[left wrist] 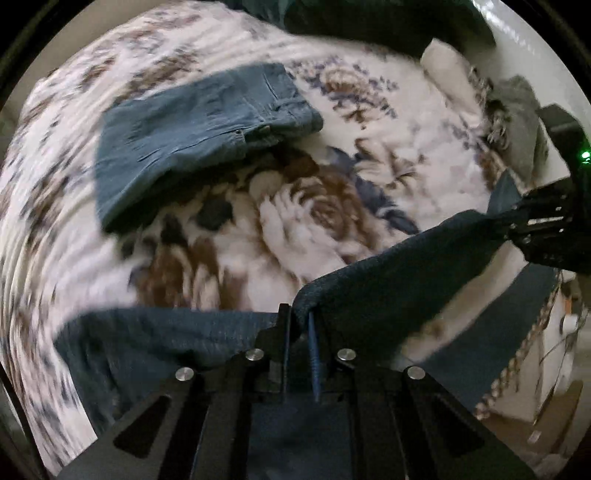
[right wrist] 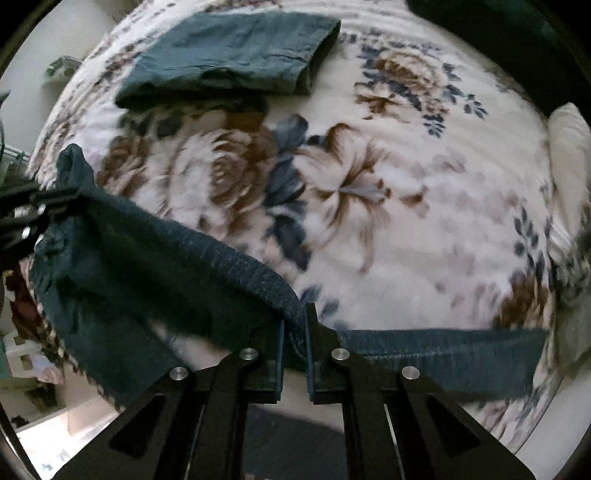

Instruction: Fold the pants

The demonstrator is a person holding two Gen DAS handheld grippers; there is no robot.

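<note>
Dark blue pants hang stretched between my two grippers above a floral blanket. My left gripper is shut on one end of the waistband. My right gripper is shut on the other end of the waistband. The right gripper also shows at the right edge of the left wrist view, the left gripper at the left edge of the right wrist view. The rest of the pants drapes below toward the bed's near edge.
A folded lighter blue pair of pants lies on the blanket at the far side; it also shows in the right wrist view. A white pillow and dark bedding lie at the head end. Clutter sits beside the bed.
</note>
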